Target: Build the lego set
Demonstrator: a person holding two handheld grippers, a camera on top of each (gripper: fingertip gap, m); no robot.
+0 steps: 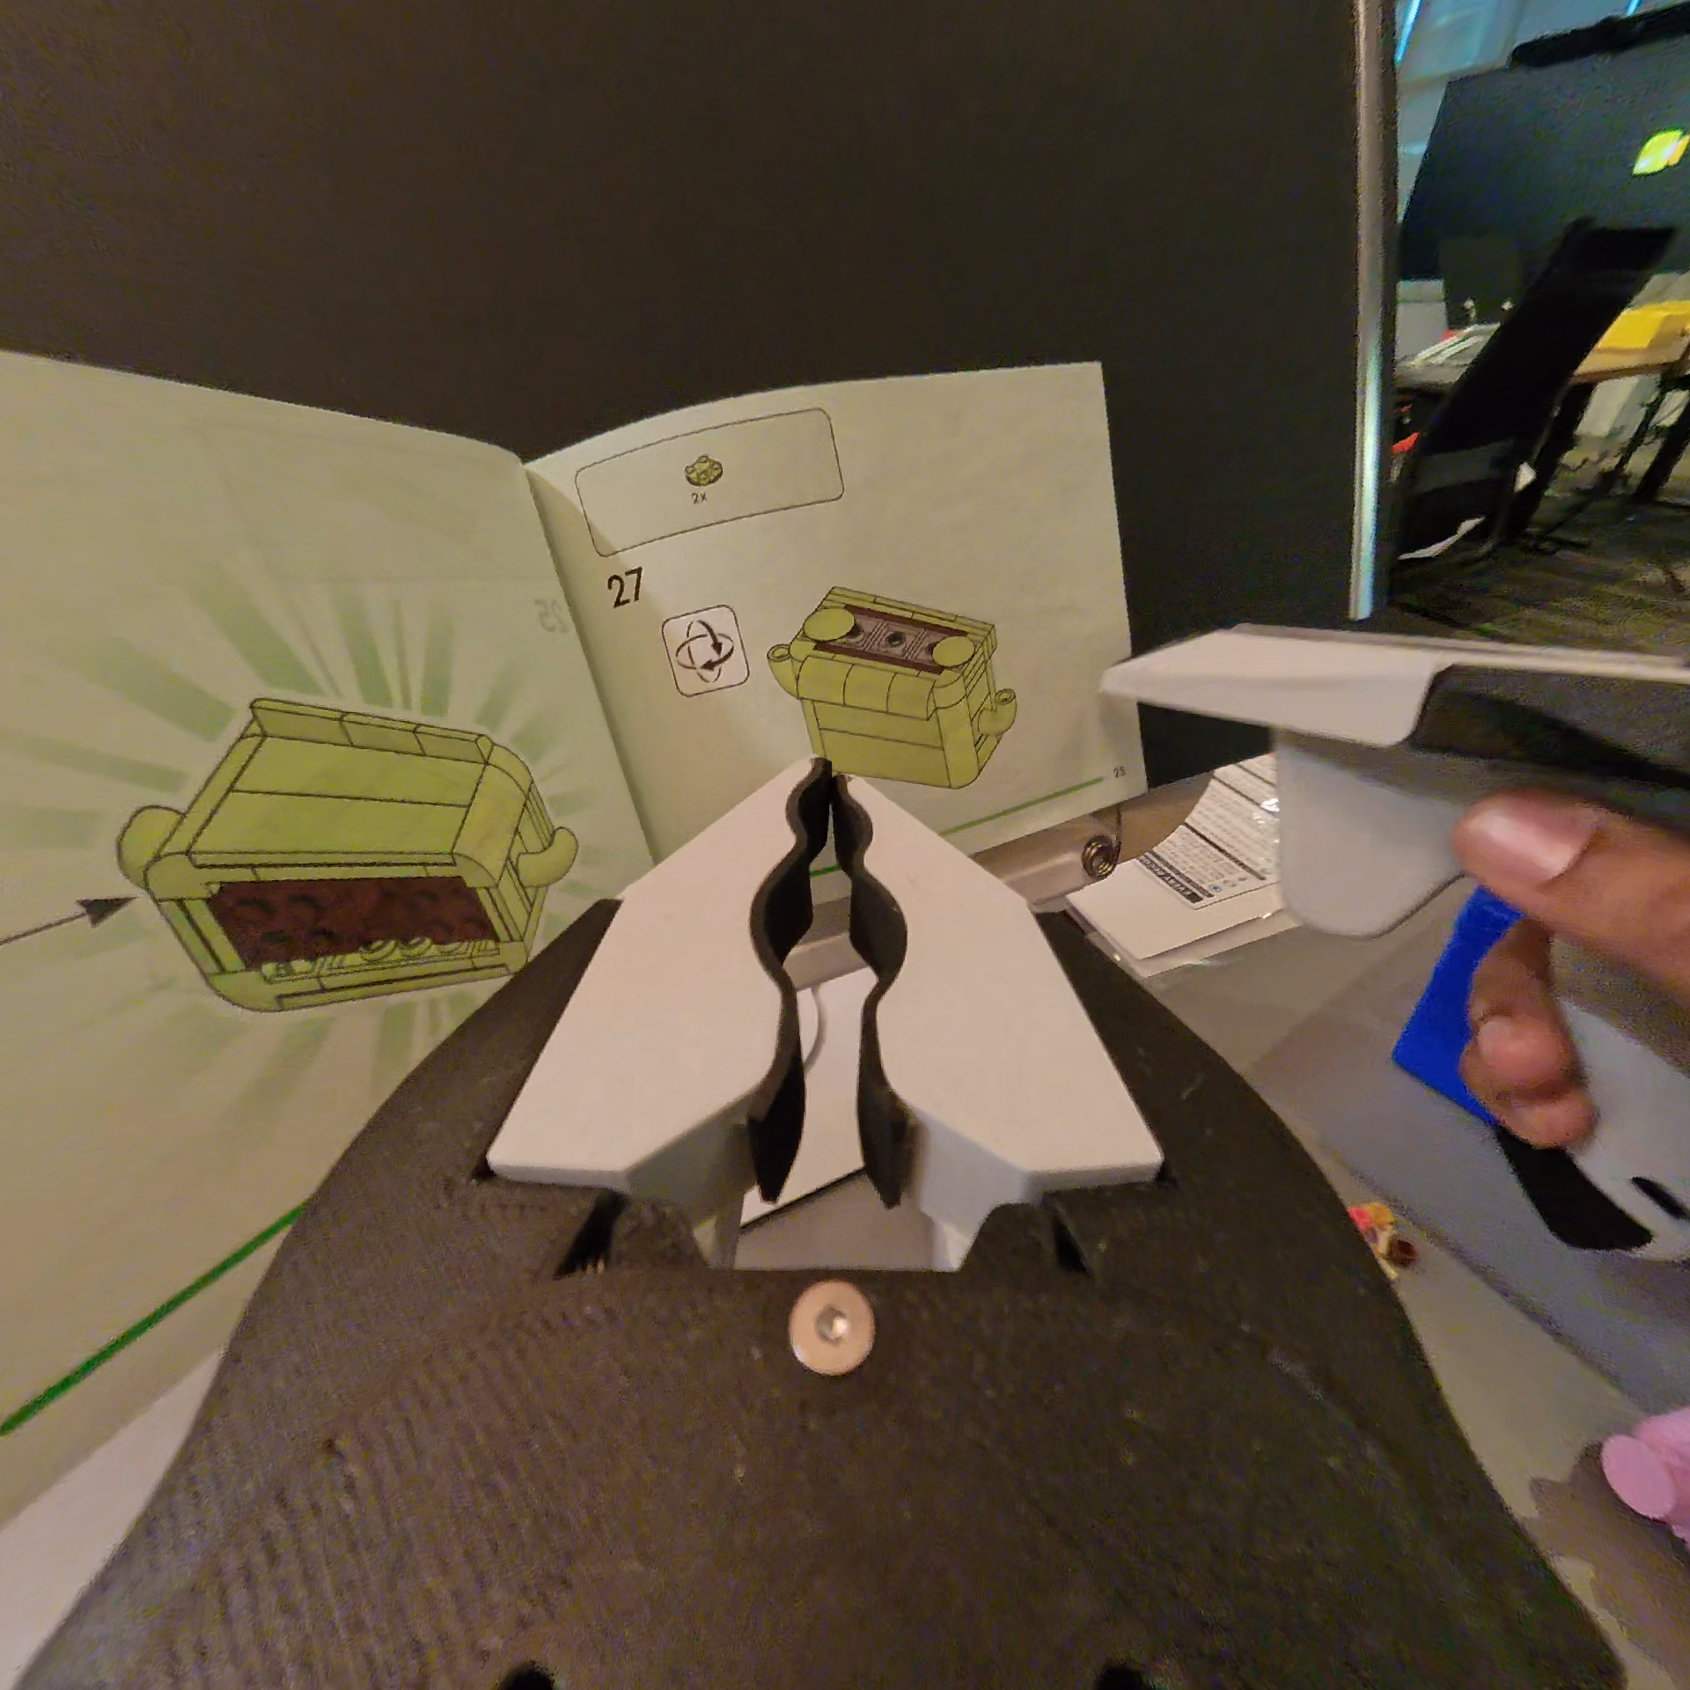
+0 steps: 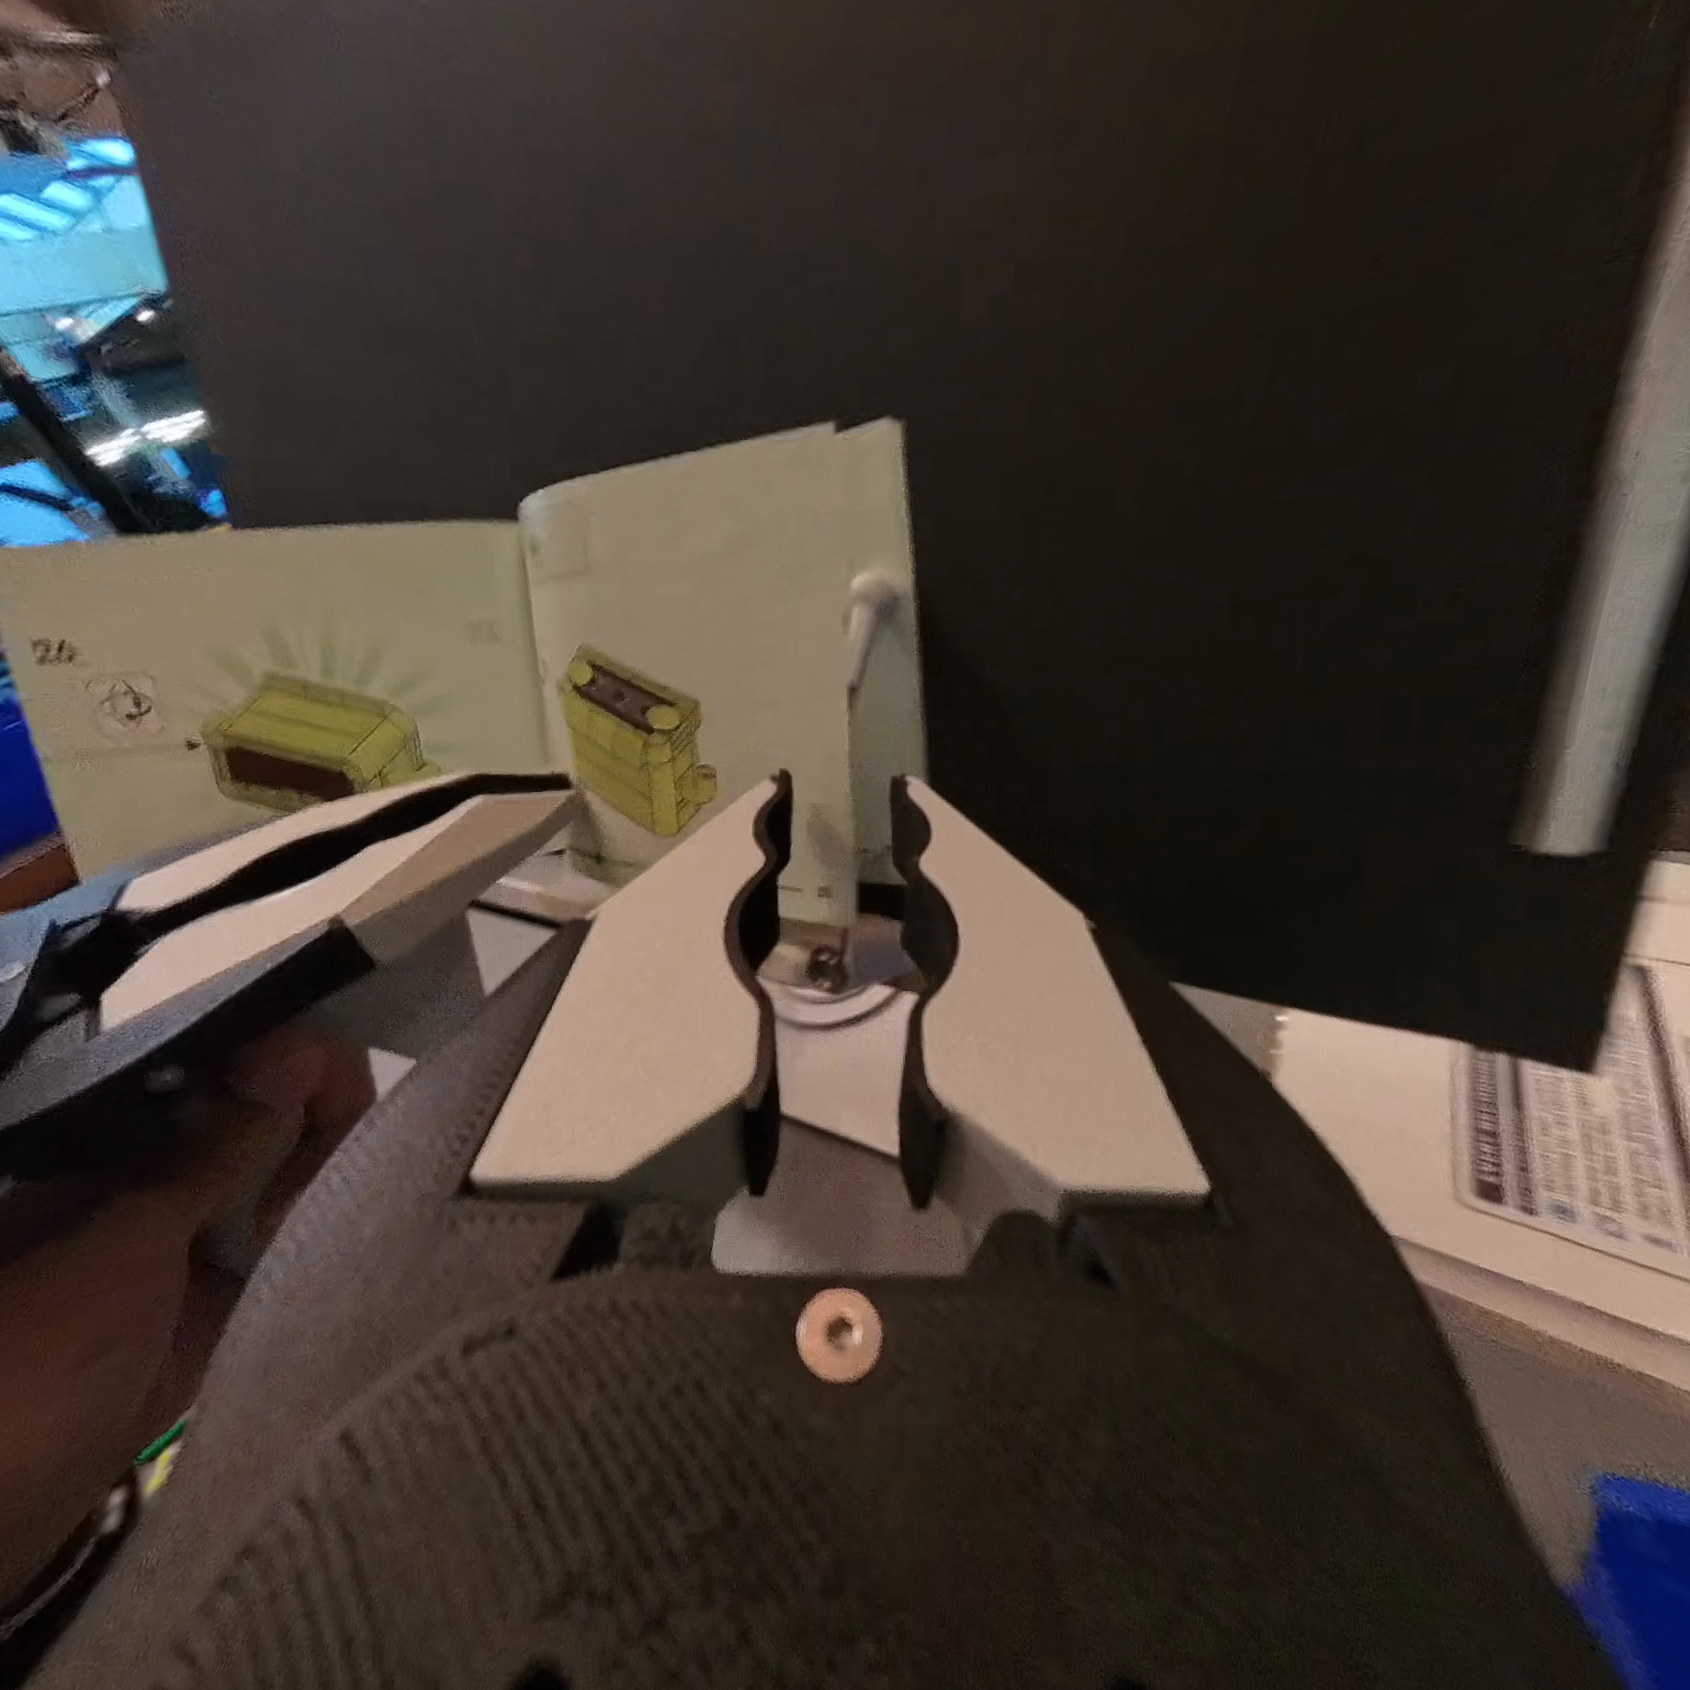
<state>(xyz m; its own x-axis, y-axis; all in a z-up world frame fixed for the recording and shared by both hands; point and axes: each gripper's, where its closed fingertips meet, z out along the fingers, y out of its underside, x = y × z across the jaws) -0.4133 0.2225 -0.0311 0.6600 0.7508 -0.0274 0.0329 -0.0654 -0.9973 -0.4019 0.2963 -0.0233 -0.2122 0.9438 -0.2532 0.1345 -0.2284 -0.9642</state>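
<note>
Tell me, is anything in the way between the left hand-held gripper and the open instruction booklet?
Nothing visible is. The left hand-held gripper is shut and empty, pointing straight at the open instruction booklet with only clear air between. The right hand-held gripper is off to the side, open and empty. No loose brick shows near either one.

Open pale-green instruction booklet [image 1: 384,695] propped upright, pink lego piece [image 1: 1651,1470] on table

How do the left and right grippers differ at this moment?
The left gripper has its fingers closed, the tips touching; the right gripper has its fingers parted, with a clear gap. The left gripper faces the open instruction booklet squarely; the right gripper points past the booklet's right edge. Neither holds anything. Both have grey fingers with wavy black pads.
</note>
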